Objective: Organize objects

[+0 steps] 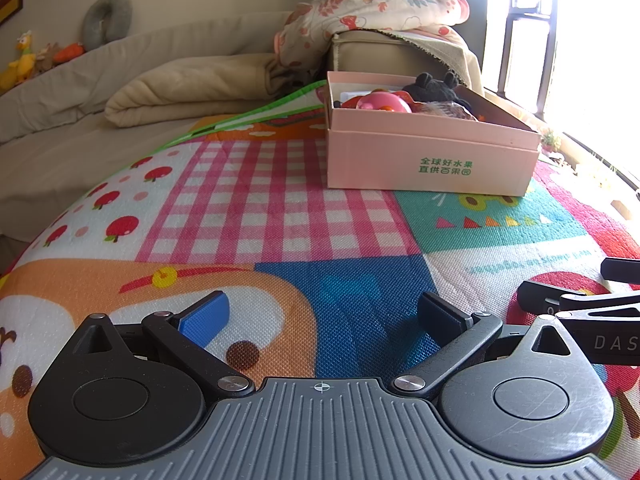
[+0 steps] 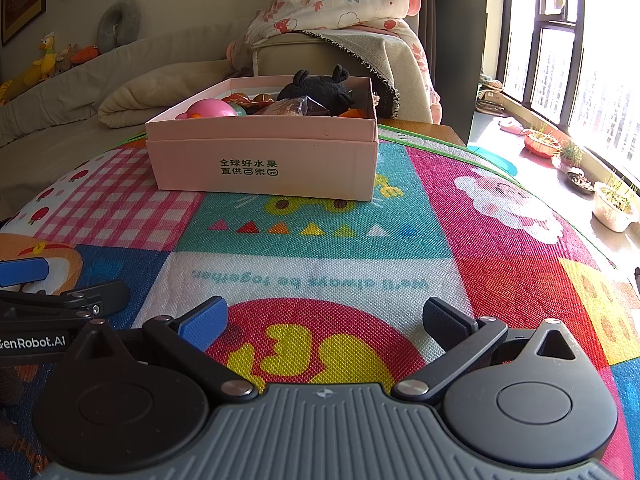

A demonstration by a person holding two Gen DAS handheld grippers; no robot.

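Left gripper (image 1: 322,316): low over the play mat (image 1: 256,208), jaws spread wide, holding nothing.
Right gripper (image 2: 326,322): level alongside, jaws wide, holding nothing.
Pink box (image 2: 264,160): upper centre, toys inside.

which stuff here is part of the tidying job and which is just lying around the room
Part of the job:
- pink box on the play mat
- toys in it: black plush, pink round toy
- left gripper and right gripper, both open and empty

Just lying about:
- folded beige blanket
- floral quilt
- grey neck pillow
- potted plants by the window
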